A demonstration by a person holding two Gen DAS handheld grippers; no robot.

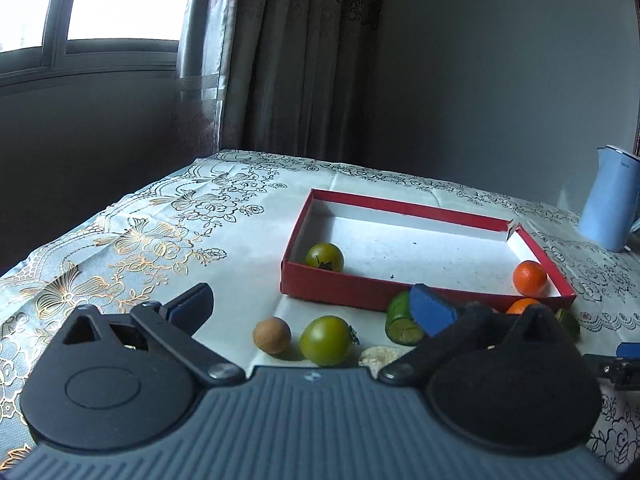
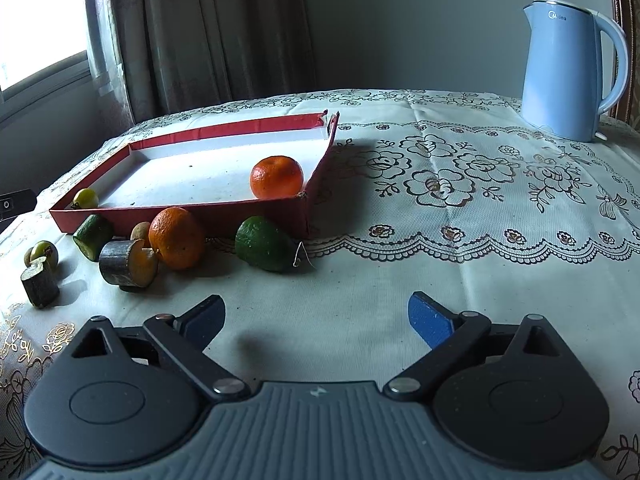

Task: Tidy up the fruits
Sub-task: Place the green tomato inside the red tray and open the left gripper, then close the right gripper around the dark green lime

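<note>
Tomato [image 1: 325, 257] and mandarin [image 1: 530, 278] in tray [image 1: 404, 204], kettle [image 2: 572, 68] behind right

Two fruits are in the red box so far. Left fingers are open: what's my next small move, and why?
Probably ease the left gripper forward and down over the green tomato: it lies outside the red box, just ahead between the open fingers.

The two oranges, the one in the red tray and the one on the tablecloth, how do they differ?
The tray orange sits inside the red tray, in its near right corner; the outside orange lies on the tablecloth against the tray's front wall, among other fruit. The tray orange stands alone. Both are round and bright orange.
</note>
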